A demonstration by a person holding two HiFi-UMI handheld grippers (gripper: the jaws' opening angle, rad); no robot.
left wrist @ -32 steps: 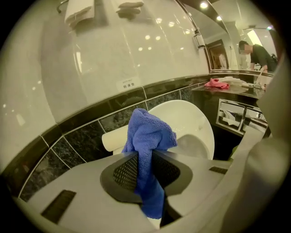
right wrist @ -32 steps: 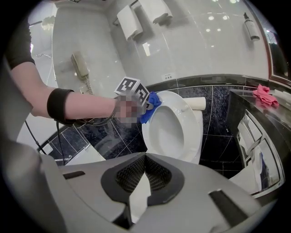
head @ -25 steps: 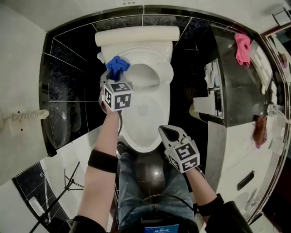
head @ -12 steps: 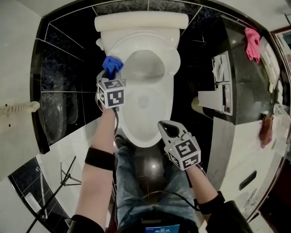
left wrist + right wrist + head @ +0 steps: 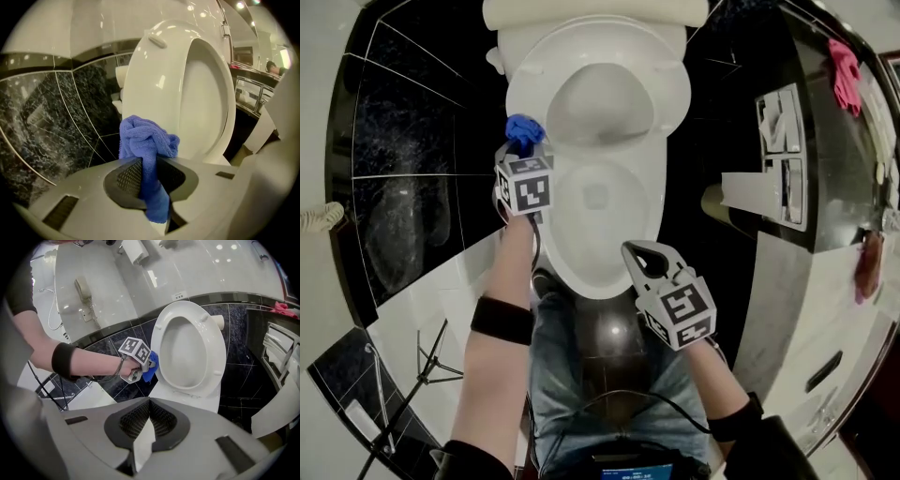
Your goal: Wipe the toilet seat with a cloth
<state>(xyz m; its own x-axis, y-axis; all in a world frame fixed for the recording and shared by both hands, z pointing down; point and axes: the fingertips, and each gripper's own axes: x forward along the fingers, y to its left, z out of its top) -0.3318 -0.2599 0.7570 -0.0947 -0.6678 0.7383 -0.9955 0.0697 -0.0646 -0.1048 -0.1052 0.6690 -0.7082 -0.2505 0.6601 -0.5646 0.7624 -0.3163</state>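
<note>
Nearest us, right gripper (image 5: 637,253) pinched shut, nothing in it, just beside front of toilet bowl (image 5: 595,220). Further out, we've got left gripper (image 5: 522,146) clamped on blue cloth (image 5: 523,129), bunched right at left edge of toilet seat (image 5: 675,94).

Floor (image 5: 417,314) and what it bears
A white toilet (image 5: 600,234) stands on it; thin black stand legs (image 5: 427,367) rest on pale tiles at left.
</note>
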